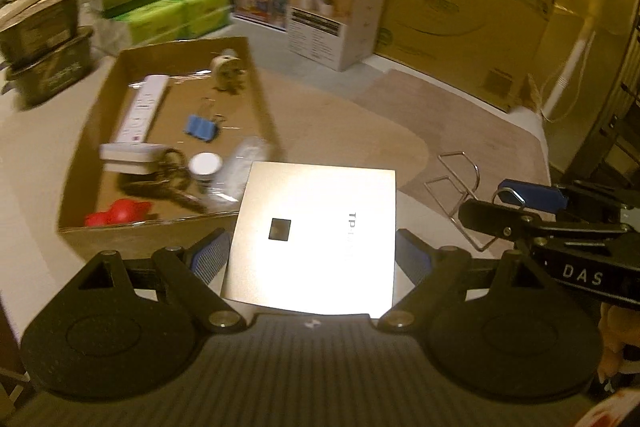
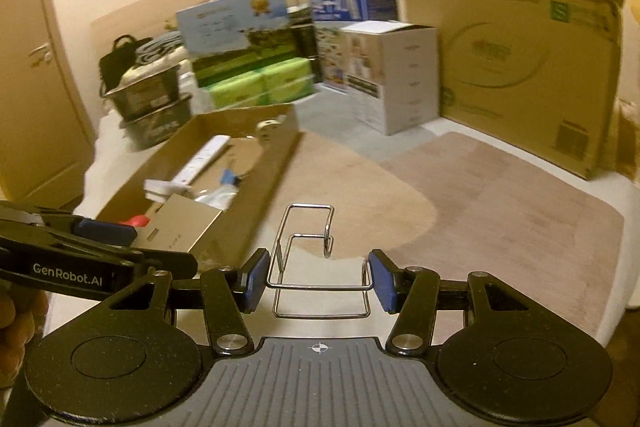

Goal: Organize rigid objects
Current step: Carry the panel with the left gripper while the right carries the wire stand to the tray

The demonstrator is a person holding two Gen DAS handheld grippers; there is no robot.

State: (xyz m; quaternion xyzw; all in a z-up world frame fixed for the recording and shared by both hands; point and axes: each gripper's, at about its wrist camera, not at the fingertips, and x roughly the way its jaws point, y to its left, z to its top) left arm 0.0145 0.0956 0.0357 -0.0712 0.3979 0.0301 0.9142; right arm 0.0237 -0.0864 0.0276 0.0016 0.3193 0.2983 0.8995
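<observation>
My left gripper [image 1: 312, 259] is shut on a flat white router [image 1: 316, 227], its blue pads pressing both side edges. It hangs just off the near right corner of an open cardboard box [image 1: 140, 239]. In that box lie a white power strip [image 1: 140, 109], a blue binder clip [image 1: 202, 127], a red piece [image 1: 116, 213], a white lid [image 1: 205, 163] and keys. My right gripper [image 2: 318, 281] is shut on a bent wire rack [image 2: 308, 255], lifted above the mat. The right wrist view shows the router [image 2: 184, 227] at the left, beside the box [image 2: 276, 163].
A beige and brown mat [image 2: 500, 195] covers the white surface. Along the back stand a large cardboard carton [image 2: 520, 67], a white carton [image 2: 400, 75], green packs [image 2: 260, 83] and printed boxes. Dark bins [image 2: 152, 107] sit behind the box. A door [image 2: 28, 67] is at the left.
</observation>
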